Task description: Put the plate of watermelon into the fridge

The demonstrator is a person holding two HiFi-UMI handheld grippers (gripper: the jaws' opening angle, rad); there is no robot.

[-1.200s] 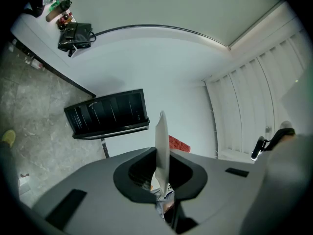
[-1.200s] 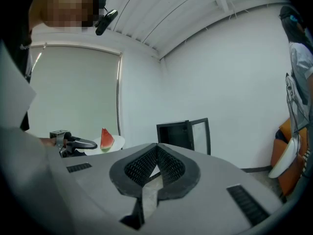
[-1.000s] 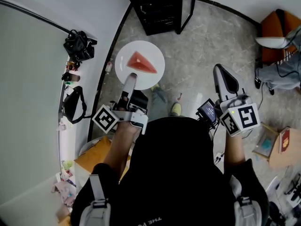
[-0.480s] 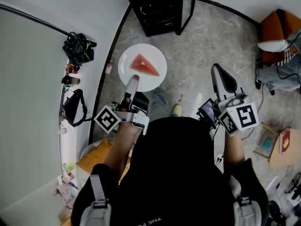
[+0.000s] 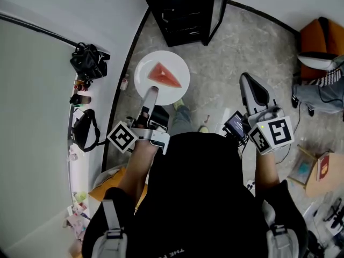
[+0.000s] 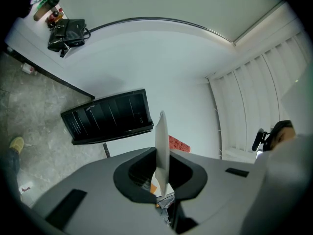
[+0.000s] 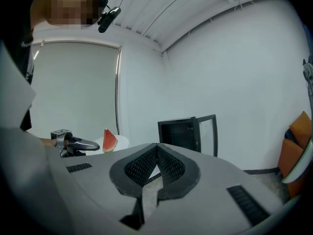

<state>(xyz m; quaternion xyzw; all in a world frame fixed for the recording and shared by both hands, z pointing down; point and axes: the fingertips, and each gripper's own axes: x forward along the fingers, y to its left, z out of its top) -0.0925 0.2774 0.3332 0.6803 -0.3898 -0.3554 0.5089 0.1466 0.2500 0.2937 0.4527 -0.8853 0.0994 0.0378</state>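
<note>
Head view showed your left gripper (image 5: 152,91) stretched out in front of you, its jaws clamped on the near rim of the white plate (image 5: 173,92). The plate was held level above the grey stone floor (image 5: 236,47), just short of the black fridge (image 5: 180,9). The watermelon slice (image 5: 164,75) lay near the middle of the plate, with its red flesh up. The fridge's glass door (image 5: 219,7) stood swung open to the right.

In the left gripper view you saw the plate edge-on, pinched between the two pads, with the red wedge showing just past the rim on its right side and the dark fridge beyond to the left.

Your right gripper (image 5: 252,87) was held out to the side, well apart from the plate and fridge. In the right gripper view its jaws were pressed together with nothing between them. A black bag (image 5: 87,56) sat on the ledge by the wall, to your left.
</note>
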